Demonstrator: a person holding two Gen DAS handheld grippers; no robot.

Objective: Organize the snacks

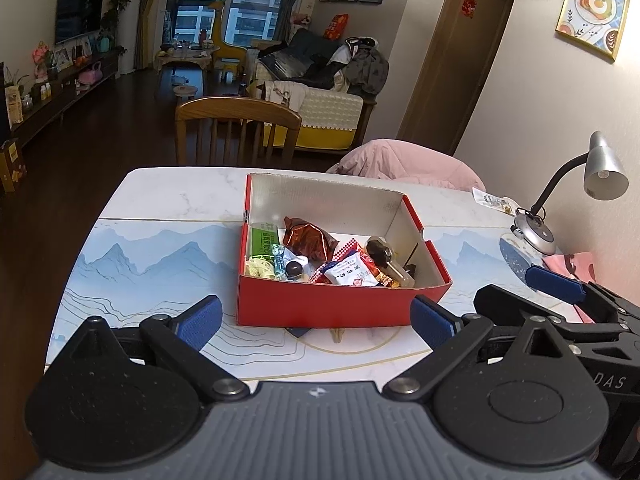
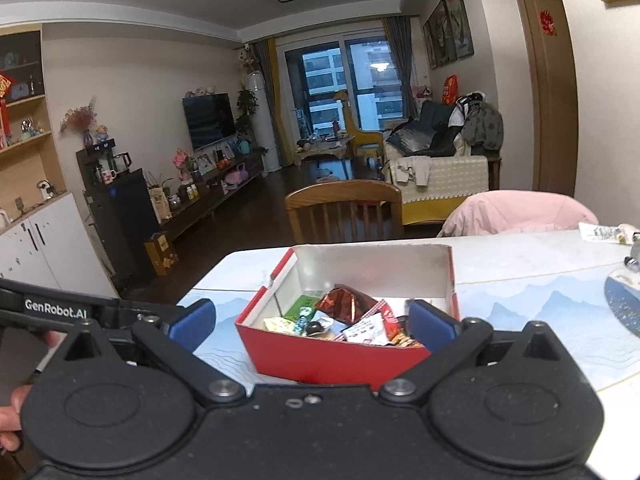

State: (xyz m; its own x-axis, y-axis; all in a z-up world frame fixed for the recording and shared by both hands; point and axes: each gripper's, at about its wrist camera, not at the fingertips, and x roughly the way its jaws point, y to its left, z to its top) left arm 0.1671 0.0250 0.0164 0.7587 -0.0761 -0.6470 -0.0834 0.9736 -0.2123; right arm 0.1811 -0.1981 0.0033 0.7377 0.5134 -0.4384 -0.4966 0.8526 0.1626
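Note:
A red cardboard box [image 1: 336,304] with a white inside stands on the table, holding several wrapped snacks: a brown foil bag [image 1: 308,238], a green packet [image 1: 264,240] and a white-and-red packet [image 1: 350,274]. My left gripper [image 1: 316,320] is open just in front of the box's near wall, nothing between its blue pads. In the right wrist view the same box [image 2: 332,354] sits close ahead, and my right gripper [image 2: 312,324] is open and empty, its pads on either side of the box's near corner. The right gripper's body also shows in the left wrist view at the right edge.
The table [image 1: 160,248] has a blue mountain-print mat. A grey desk lamp [image 1: 600,168] stands at the right, a pink jacket [image 1: 404,160] drapes a chair behind, and a wooden chair [image 1: 236,128] is tucked at the far side. A hand [image 2: 10,412] grips the left tool.

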